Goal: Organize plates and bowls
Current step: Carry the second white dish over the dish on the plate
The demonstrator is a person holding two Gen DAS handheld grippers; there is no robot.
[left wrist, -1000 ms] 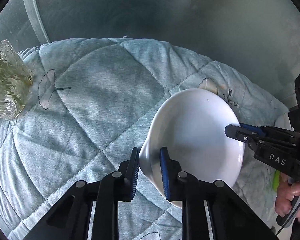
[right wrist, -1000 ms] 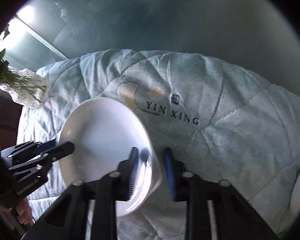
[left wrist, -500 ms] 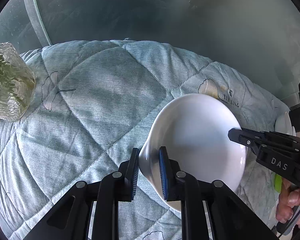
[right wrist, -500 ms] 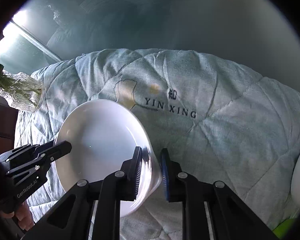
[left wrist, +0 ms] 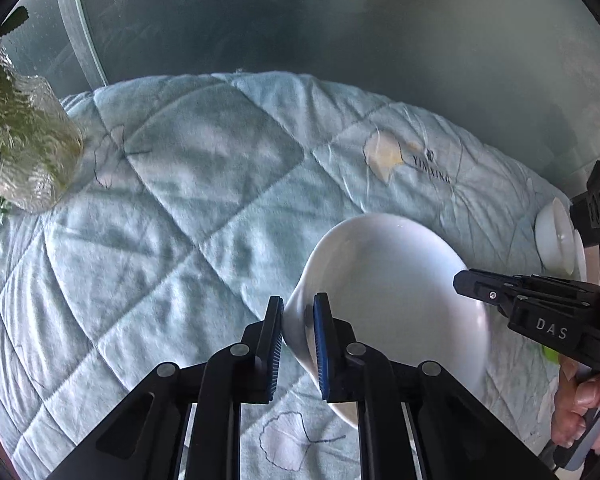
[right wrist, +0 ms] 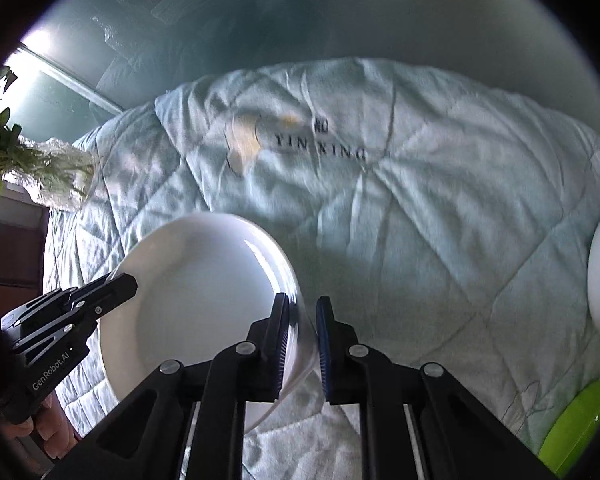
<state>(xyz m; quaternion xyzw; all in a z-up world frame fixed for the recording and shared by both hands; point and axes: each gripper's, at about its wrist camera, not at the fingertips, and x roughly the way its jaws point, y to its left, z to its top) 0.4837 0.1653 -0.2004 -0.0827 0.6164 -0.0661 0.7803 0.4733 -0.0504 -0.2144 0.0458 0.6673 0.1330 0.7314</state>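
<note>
I had the white bowl lifted just above the quilted cloth, tilted, with a gripper on each side of its rim. My left gripper pinched the rim nearest that camera, one blue pad inside the bowl and one outside; its jaws had just been closing on the rim. My right gripper clamped the opposite rim in the same way, its jaws also having just been closing with the rim between them. In the left view the right gripper showed as a black beak reaching onto the bowl's far edge, with fingers wrapped round its handle.

Beyond the bowl the cloth, pale blue, covered the bench and carried a printed leaf and the letters YIN XING. More white dishes sat near the cloth's right edge. A green thing lay at the lower right. A wrapped bunch of greens stood at the far left.
</note>
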